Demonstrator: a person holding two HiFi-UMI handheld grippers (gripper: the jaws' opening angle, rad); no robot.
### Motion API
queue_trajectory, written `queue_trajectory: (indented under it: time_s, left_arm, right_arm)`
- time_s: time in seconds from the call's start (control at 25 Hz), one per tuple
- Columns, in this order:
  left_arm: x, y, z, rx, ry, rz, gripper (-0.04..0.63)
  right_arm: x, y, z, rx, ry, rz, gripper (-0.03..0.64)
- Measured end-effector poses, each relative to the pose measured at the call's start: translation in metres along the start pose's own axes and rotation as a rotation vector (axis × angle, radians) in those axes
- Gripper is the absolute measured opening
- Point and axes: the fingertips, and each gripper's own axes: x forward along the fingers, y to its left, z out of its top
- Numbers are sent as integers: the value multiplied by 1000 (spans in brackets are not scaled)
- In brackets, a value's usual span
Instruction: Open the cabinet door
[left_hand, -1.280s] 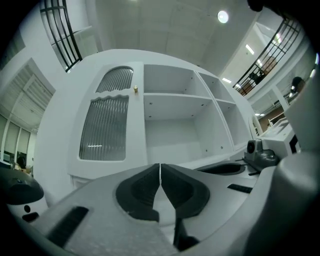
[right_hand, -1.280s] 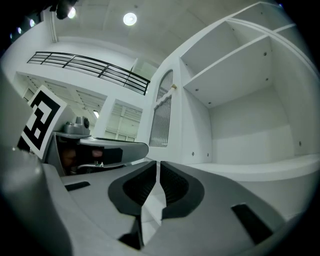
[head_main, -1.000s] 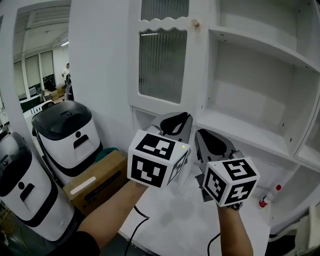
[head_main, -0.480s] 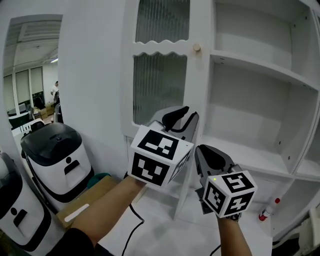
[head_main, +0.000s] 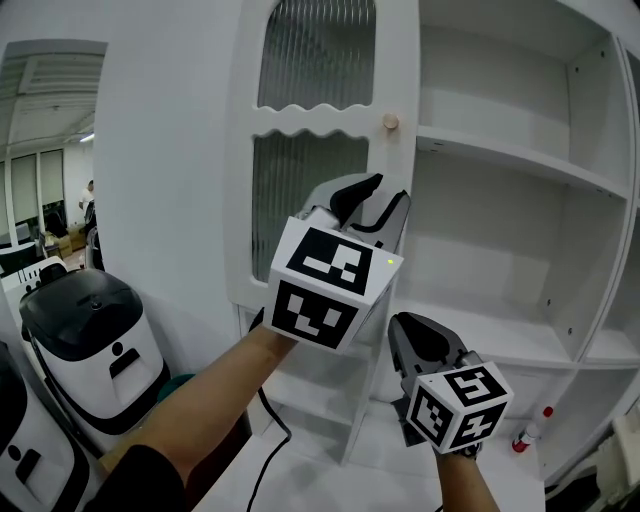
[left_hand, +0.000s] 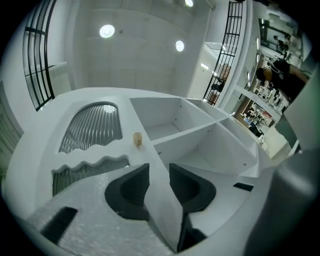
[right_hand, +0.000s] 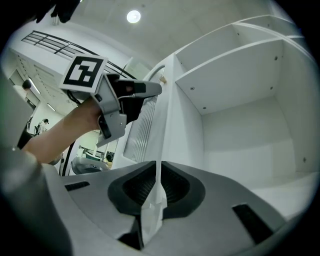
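my left claw (left_hand: 159, 174): jaws just swung apart, nothing pinched | my right claw (right_hand: 158, 176): closed, empty, lower | cabinet door (head_main: 310, 150): knob (head_main: 390, 122) above my left claw, free edge ahead | open shelves (head_main: 500, 160) right of that edge

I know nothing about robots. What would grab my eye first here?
Two hand-held tools topped with black-and-white marker cubes: the left tool, up before the cabinet door, has just been opening its jaws with nothing held between them; the right tool sits lower, shut. Behind them, the white door's ribbed glass and small round knob stand beside open shelves.
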Motion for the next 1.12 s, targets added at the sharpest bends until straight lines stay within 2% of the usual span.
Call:
queue_trajectory:
  time_s: [0.44, 0.68, 0.84, 1.0, 1.12]
  left_arm:
    - [25, 45, 42, 85, -90, 49, 118]
    - [41, 44, 56, 141, -98, 38, 121]
    - [48, 43, 53, 166, -72, 40, 113]
    - [49, 44, 52, 211, -82, 77, 95]
    - [48, 43, 52, 212, -75, 88, 92]
  right_arm:
    - [10, -2, -8, 20, -3, -21, 23]
    - [3, -7, -8, 8, 0, -56, 23]
    - [-4, -9, -8, 9, -3, -77, 23]
    - [-7, -8, -9, 26, -9, -72, 23]
    - [-8, -2, -11, 32, -6, -53, 23]
